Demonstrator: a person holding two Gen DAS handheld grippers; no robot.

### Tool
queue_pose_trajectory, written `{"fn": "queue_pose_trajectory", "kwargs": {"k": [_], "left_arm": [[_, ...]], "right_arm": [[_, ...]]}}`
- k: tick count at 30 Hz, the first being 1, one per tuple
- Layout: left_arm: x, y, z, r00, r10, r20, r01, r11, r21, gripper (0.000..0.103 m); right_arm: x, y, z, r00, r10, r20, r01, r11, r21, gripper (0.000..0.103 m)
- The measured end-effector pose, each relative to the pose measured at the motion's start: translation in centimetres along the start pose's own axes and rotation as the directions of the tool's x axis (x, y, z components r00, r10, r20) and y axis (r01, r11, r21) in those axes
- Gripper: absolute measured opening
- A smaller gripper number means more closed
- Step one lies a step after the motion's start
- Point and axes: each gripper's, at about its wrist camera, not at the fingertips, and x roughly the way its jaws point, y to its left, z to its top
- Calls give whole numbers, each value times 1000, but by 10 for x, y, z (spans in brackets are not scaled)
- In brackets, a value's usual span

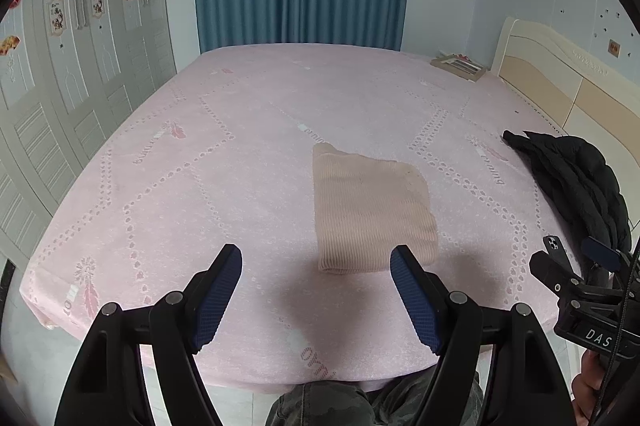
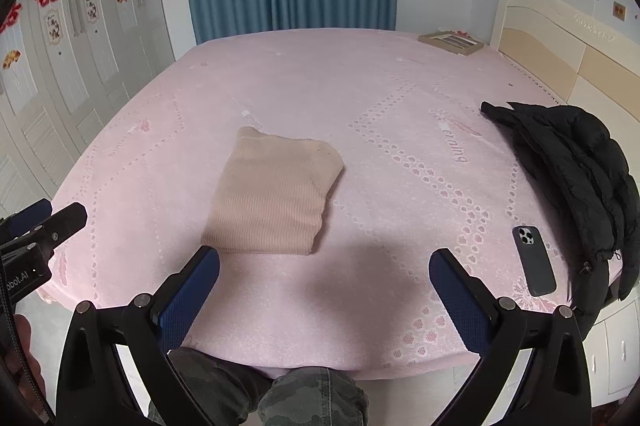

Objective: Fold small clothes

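A beige ribbed knit garment (image 1: 370,210) lies folded into a compact rectangle on the pink bed (image 1: 224,154). It also shows in the right wrist view (image 2: 272,194). My left gripper (image 1: 316,258) is open and empty, held above the bed's near edge just short of the garment's near edge. My right gripper (image 2: 324,262) is open and empty, to the right of the garment's near corner. The right gripper also shows at the right edge of the left wrist view (image 1: 568,266), and the left gripper shows at the left edge of the right wrist view (image 2: 52,218).
A black puffer jacket (image 2: 576,162) is heaped at the bed's right side. A dark phone (image 2: 534,260) lies next to it. A flat box (image 2: 450,42) sits at the far right corner near the headboard (image 2: 560,54). Wardrobe doors (image 2: 60,74) line the left wall.
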Motion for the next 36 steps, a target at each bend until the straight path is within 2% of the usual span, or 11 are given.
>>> {"fn": "queue_pose_trajectory", "kwargs": {"k": [36], "left_arm": [[-2,6,2,1000,14,-2,-14,1000,1,75]], "right_arm": [[-7,-3,8,1000,-6,26,5,1000,24,103]]}}
